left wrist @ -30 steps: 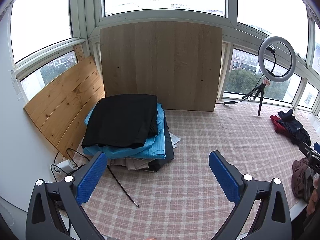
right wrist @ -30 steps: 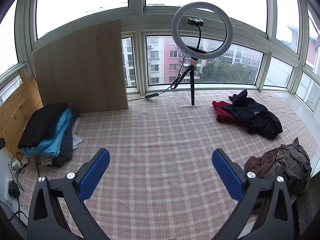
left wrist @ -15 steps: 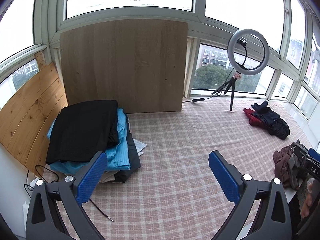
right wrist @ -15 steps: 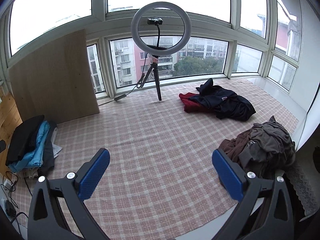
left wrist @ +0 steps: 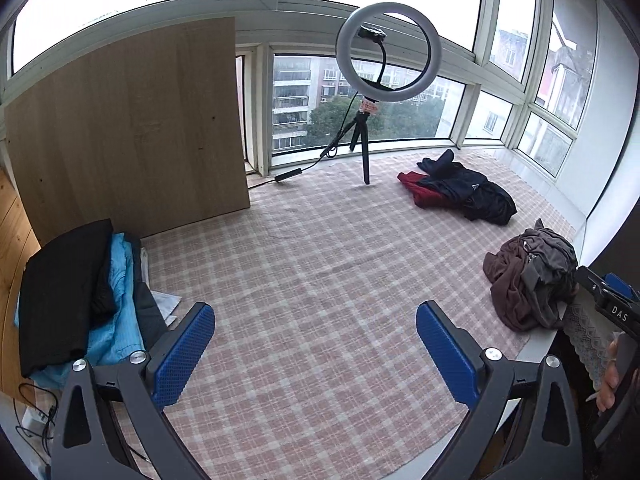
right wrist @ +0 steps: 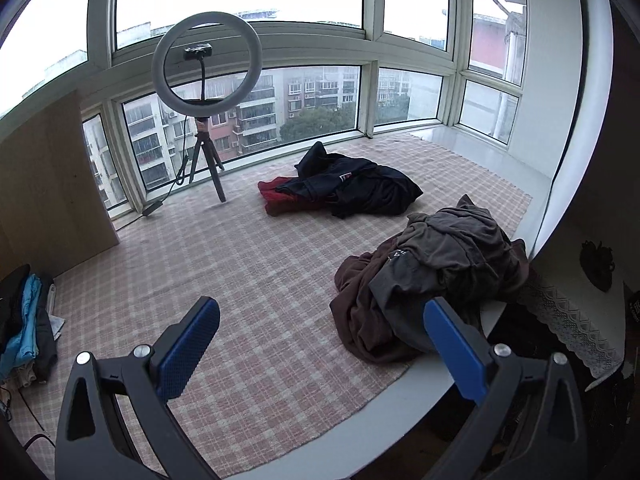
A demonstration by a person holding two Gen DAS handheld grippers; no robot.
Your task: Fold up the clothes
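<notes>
Clothes awaiting folding are not yet in either gripper. Left gripper (left wrist: 316,344) is spread wide, empty, hovering above bare checked cloth (left wrist: 320,264); right gripper (right wrist: 322,344) is likewise spread and empty, its right finger overlapping the near edge of the brown-and-grey heap (right wrist: 432,276) in view, contact not established. That heap lies crumpled at the near right edge of the cloth, just beside the white sill. A second unfolded lot, the dark-and-red pile (right wrist: 344,190), lies farther off toward the windows, near the ring light (right wrist: 206,68) on its tripod. Folded stack (left wrist: 80,292), black on blue, sits at the near left against the wooden board (left wrist: 132,128). Judgement: the step in hand is fetching the next garment, the brown-and-grey heap being the likely pick. The next move calls for lowering the right gripper onto one layer only, closing, and drawing it to the open middle. Both tools are held level, pointing forward and slightly downward; a hand (left wrist: 612,376) shows at the right margin of the left view.
</notes>
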